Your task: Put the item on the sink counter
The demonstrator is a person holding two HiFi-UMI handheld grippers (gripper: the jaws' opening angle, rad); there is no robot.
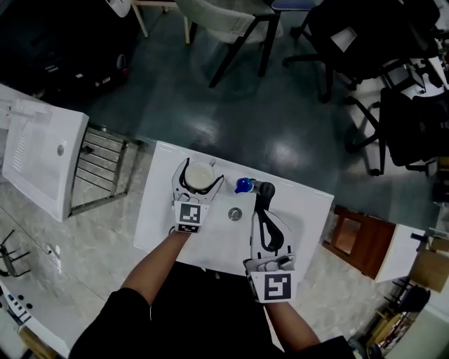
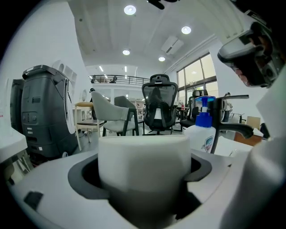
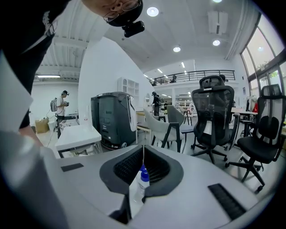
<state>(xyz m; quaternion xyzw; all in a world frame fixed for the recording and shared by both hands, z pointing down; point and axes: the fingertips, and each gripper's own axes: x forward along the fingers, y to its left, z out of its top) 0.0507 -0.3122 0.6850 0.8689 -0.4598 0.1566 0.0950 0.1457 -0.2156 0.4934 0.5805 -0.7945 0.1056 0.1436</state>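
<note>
Beside cup [image 2: 144,161], bottle [image 2: 202,137], label illegible

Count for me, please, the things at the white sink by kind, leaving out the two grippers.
White cup: 1
Blue-capped bottle: 1
Black faucet: 1
Drain: 1
Total: 4

floor [image 1: 210,119]: dark grey, glossy | office chairs [image 1: 365,35]: black | ceiling lights [image 2: 130,10]: round, lit | windows [image 2: 196,76]: tall
</note>
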